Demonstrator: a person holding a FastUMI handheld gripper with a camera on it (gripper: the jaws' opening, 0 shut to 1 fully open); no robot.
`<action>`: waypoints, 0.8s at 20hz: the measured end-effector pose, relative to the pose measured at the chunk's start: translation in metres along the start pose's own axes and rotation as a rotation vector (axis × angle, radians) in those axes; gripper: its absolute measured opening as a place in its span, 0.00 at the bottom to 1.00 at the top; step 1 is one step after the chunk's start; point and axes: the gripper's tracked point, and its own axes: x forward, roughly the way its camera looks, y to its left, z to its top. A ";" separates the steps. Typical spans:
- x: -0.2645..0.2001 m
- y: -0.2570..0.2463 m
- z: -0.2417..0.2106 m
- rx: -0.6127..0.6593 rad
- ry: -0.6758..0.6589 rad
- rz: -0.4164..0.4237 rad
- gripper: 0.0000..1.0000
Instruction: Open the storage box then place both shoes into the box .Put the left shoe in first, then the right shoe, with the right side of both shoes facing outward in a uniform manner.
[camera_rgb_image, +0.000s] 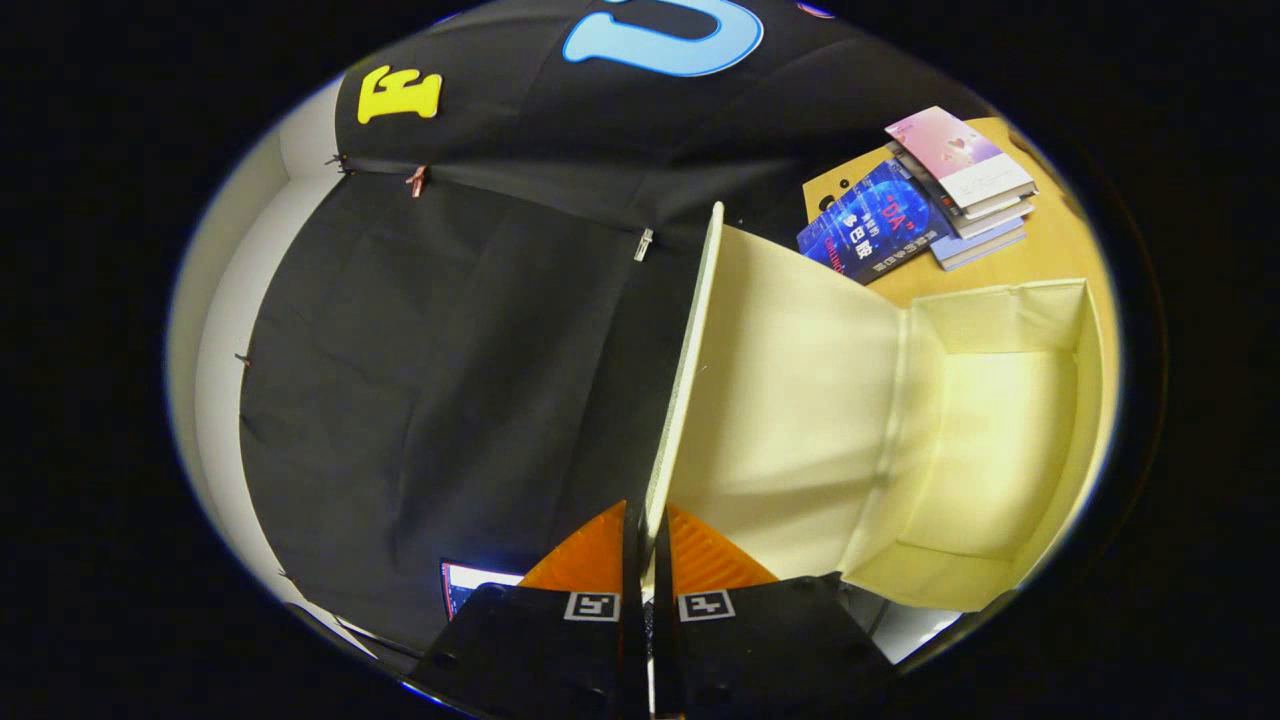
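- The box (1000, 420) is sitting on the bench (1060, 250), open, its pale cream inside facing the camera and holding nothing that can be seen.
- The lid (790, 400) is standing swung out from the box, joined to it along a fold, with its cream inner face showing.
- The lid's free edge is running as a thin pale line from between the fingers up toward the black cloth (450, 380).
- The gripper (648, 550) is gripping that edge: the jaws are clenched on the lid, 1 finger pressing on each side, with only the lid's thickness between them.
- The 2 fingers are each carrying a small square marker near the base.
- The box's floor and far walls are lying beyond the fingers and to their right; the near wall is sitting just right of the fingers.
- A stack of books (965, 185) is resting on the bench beyond the box, well apart from the fingers.
- The top book is pale pink; more books are lying under it, but I cannot tell how many.
- A blue book (875, 225) is leaning against or lying beside the stack, on its left side; I cannot tell which.
- The black cloth is hanging behind the lid as the booth's wall, pinned with small clips.
- A pale wall is showing past the cloth's left edge.
- A small lit screen (475, 585) is glowing low down, just left of the fingers.
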 end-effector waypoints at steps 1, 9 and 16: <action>0.017 -0.002 -0.004 -0.001 0.009 -0.008 0.07; 0.049 -0.039 0.008 -0.157 -0.051 -0.132 0.54; -0.082 -0.097 0.050 -0.393 -0.287 -0.273 0.98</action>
